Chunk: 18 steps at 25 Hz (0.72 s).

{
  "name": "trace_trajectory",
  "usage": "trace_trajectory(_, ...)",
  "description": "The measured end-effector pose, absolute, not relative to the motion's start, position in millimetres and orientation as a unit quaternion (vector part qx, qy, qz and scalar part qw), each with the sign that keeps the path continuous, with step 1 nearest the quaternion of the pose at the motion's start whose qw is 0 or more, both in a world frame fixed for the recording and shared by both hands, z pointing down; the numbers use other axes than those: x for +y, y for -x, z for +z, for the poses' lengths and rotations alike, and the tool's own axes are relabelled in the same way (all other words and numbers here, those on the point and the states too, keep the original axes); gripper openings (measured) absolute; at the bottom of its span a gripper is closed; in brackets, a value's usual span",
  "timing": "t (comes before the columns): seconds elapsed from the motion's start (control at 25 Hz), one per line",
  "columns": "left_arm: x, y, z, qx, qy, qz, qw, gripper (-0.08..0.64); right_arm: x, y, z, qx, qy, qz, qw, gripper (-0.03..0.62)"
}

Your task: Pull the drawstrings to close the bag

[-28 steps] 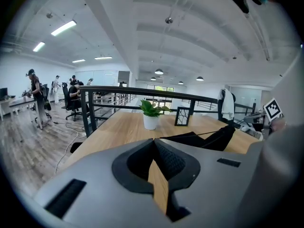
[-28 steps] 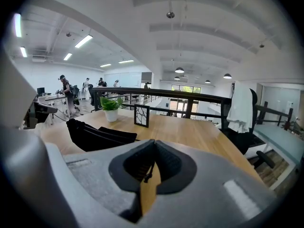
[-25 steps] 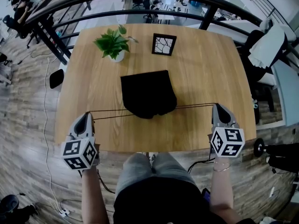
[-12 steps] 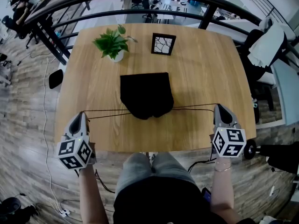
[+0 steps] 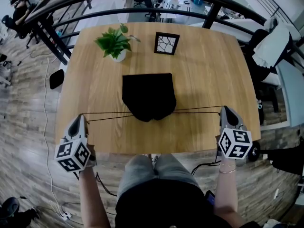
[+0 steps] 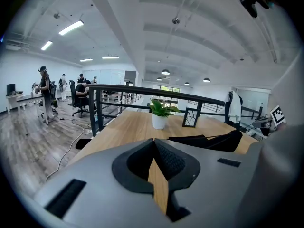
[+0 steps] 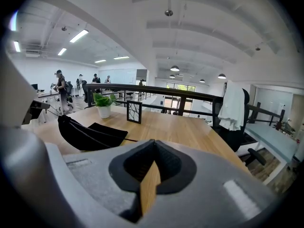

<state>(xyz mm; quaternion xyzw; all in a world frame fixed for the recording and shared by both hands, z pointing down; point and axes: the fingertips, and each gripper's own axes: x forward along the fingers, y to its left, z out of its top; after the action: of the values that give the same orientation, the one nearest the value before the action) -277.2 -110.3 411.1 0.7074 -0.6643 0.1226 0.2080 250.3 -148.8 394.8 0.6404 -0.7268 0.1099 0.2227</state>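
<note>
A black drawstring bag point(image 5: 148, 96) lies in the middle of the wooden table point(image 5: 209, 70), its gathered mouth toward me. Thin black drawstrings run taut from the mouth to both sides: the left strings point(image 5: 107, 116) end at my left gripper point(image 5: 81, 118), the right strings point(image 5: 197, 109) at my right gripper point(image 5: 223, 109). Both grippers are shut on the strings near the table's front edge, far apart. In the left gripper view the bag point(image 6: 213, 140) lies to the right of the shut left gripper point(image 6: 153, 141). In the right gripper view the bag point(image 7: 88, 133) lies left of the shut right gripper point(image 7: 153, 142).
A potted plant point(image 5: 114, 44) and a small picture frame point(image 5: 166, 44) stand at the back of the table. A black railing point(image 5: 142, 13) curves behind it. A chair draped with a white garment point(image 5: 273, 44) stands at the right. My legs are at the front edge.
My left gripper has moved outward to the left, drawing the strings with it. The bag's mouth has bunched a little narrower. The right gripper has hardly moved.
</note>
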Motion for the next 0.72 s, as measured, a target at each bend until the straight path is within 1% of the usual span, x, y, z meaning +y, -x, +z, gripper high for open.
trace_trajectory(0.4,-107.4,278.3,416.3,-0.665,-0.702,0.127,0.219,0.02,-146.1,-253.0,401.0,-0.725,-0.64,0.128,0.219,0.002)
trace_trajectory(0.72,-101.6,251.1,428.8,-0.636,-0.724,0.147,0.221,0.02,-143.5,-213.5,409.5,-0.768,-0.584,0.122,0.231,0.006)
